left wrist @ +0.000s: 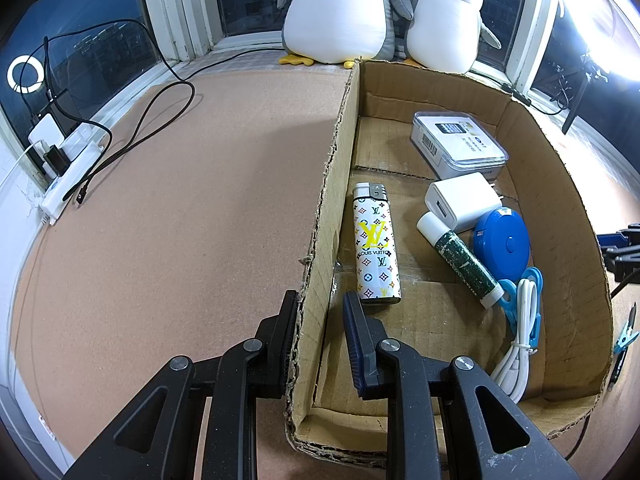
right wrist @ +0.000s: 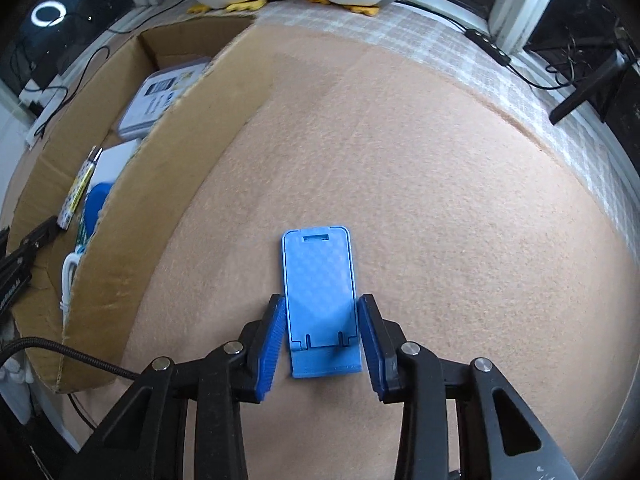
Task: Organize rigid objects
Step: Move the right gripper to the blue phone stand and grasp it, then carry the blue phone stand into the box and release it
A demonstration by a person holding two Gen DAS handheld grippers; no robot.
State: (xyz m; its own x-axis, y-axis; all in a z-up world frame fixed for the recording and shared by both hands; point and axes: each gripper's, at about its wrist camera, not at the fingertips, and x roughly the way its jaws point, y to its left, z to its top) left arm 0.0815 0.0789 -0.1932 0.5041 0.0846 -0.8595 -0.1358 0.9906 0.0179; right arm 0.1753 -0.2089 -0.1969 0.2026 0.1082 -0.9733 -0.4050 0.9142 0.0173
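A cardboard box (left wrist: 332,184) lies on the tan mat. Inside it are a patterned lighter (left wrist: 376,244), a white charger (left wrist: 464,200), a green glue stick (left wrist: 464,260), a blue round tape (left wrist: 502,240), a clear case (left wrist: 458,142), blue scissors (left wrist: 520,300) and a white cable (left wrist: 516,356). My left gripper (left wrist: 320,308) straddles the box's left wall, one finger on each side, lightly clamping it. My right gripper (right wrist: 322,320) has its fingers on both sides of a blue phone stand (right wrist: 318,292) lying flat on the mat, with small gaps.
Two penguin plush toys (left wrist: 340,8) sit at the window. A power strip (left wrist: 64,176) with black cables lies far left. The box (right wrist: 132,216) stands left of the phone stand. A blue clip (left wrist: 626,336) lies right of the box.
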